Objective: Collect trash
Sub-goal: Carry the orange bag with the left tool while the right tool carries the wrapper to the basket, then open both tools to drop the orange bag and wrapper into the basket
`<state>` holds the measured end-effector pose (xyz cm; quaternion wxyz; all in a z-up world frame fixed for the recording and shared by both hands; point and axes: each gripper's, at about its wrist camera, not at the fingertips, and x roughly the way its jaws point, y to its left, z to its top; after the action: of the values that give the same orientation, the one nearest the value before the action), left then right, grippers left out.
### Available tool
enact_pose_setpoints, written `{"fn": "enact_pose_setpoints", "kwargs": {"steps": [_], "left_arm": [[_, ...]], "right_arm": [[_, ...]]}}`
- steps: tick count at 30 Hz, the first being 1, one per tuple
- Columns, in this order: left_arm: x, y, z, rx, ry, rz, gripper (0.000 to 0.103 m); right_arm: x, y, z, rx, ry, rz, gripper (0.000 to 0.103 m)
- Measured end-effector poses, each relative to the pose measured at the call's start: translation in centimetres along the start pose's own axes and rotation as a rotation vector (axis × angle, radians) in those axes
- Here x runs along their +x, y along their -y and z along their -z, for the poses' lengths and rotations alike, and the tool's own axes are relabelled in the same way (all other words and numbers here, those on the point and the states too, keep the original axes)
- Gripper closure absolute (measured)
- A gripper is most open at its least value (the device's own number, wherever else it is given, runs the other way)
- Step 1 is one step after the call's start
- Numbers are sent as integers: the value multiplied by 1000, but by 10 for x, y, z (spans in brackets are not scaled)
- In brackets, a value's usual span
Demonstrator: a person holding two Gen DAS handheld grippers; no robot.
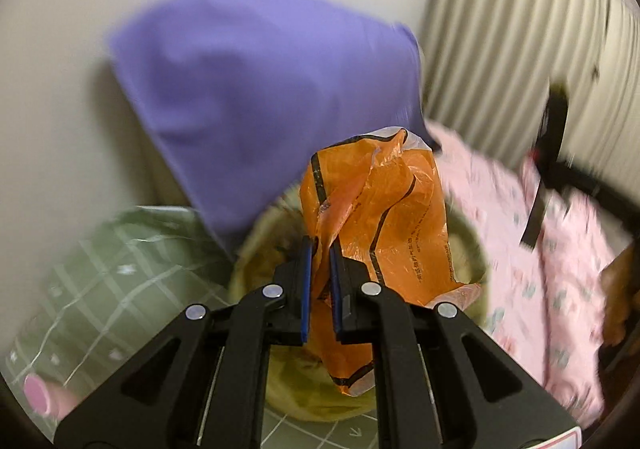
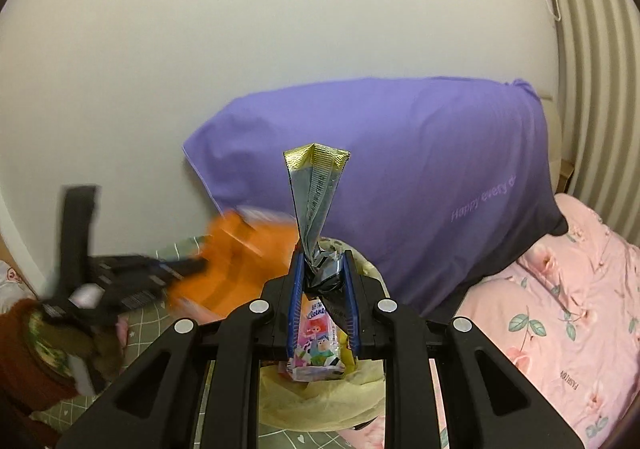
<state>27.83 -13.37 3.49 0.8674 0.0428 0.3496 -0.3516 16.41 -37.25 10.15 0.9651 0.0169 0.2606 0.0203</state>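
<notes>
My left gripper (image 1: 321,249) is shut on a crumpled orange plastic wrapper (image 1: 380,209) and holds it over a round bin lined with a yellowish bag (image 1: 256,249). My right gripper (image 2: 323,273) is shut on a twisted silver and gold foil wrapper (image 2: 314,189), which stands up above the fingers. Below it, the bin's yellow liner (image 2: 320,405) holds a pink Kleenex tissue packet (image 2: 316,345). The left gripper and the orange wrapper (image 2: 236,265) show blurred at the left of the right wrist view.
A purple pillow (image 2: 400,185) leans on the white wall behind the bin. A pink floral quilt (image 2: 560,309) lies to the right, a green checked sheet (image 1: 100,269) to the left. A ribbed white radiator or blind (image 1: 520,29) stands at the far right.
</notes>
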Motion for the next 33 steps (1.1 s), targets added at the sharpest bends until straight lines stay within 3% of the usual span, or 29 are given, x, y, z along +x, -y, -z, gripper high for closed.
{"fn": "enact_pose_setpoints", "kwargs": {"steps": [4,10,14,22,27,33], "left_arm": [[52,14,18,115,-165,-13,95],[56,-4,16,77,-167,5,95],[57,-17,12,69,-164,13,95],[66,-30,7,43,-166,39,95],[60,-32,10,35,-180,84,95],[62,-39,12,37,-175,148,90]], "right_arm": [[45,4,3,0,-84,-37,84],[115,-7,29,-29,-261,-64,84],[142,-9,43,-39,-332,-46,84],[171,-14,38,-73,-374,-23,84],[179,-24,43,-127,-418,-60,84],[169,-22,45,-118,-381,-35,82]]}}
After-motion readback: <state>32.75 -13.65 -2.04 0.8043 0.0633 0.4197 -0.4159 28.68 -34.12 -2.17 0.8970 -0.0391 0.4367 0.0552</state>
